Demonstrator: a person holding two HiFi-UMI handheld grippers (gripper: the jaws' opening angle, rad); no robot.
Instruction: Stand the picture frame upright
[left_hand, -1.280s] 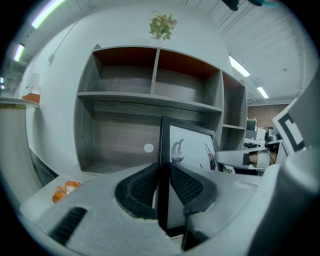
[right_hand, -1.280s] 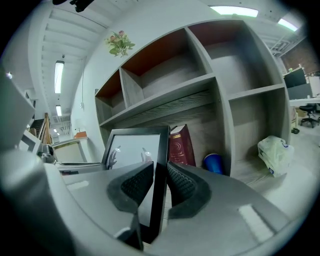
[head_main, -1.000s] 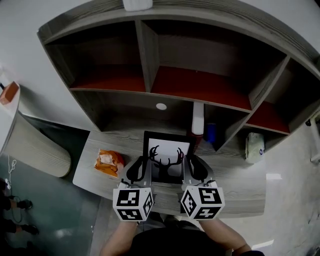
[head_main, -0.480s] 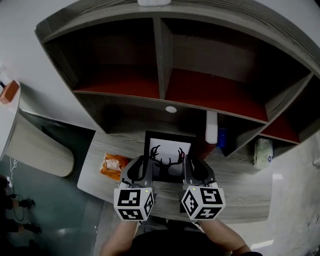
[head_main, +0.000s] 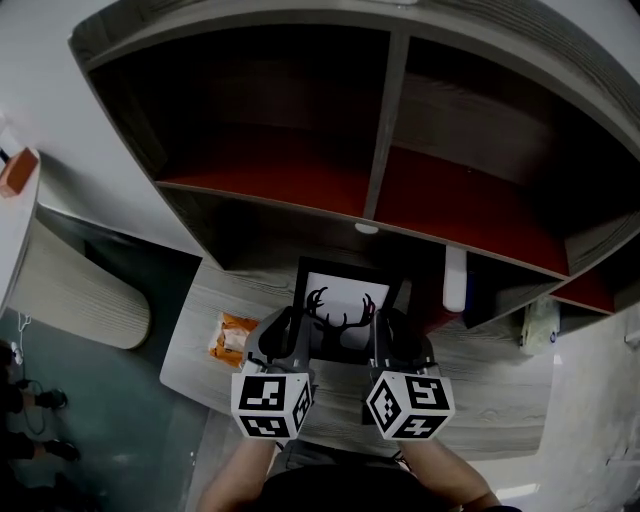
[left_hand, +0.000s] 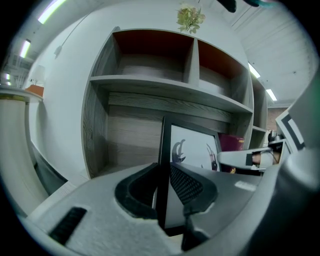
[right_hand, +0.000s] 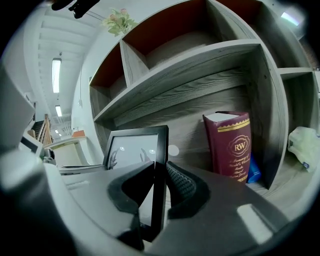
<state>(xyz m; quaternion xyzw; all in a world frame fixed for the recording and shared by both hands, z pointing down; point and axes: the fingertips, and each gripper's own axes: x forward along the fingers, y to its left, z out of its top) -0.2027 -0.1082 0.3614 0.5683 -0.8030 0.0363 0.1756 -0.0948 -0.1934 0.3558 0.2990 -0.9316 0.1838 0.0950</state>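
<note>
A black picture frame (head_main: 340, 310) with a deer-antler print is held upright over the grey wooden desk (head_main: 470, 385), in front of the shelf unit. My left gripper (head_main: 292, 330) is shut on the frame's left edge (left_hand: 163, 170). My right gripper (head_main: 374, 332) is shut on its right edge (right_hand: 159, 175). In both gripper views the frame's thin black side sits pinched between the pads. The frame's lower edge is hidden behind the grippers.
A grey shelf unit (head_main: 385, 130) with red-backed compartments overhangs the desk. A maroon book (right_hand: 229, 145) stands right of the frame, seen from above as a white edge (head_main: 455, 280). An orange snack packet (head_main: 227, 338) lies left; a white packet (head_main: 540, 325) lies far right.
Both grippers have carried the frame forward, toward the shelf unit's lower opening. The grip on both edges looks the same.
</note>
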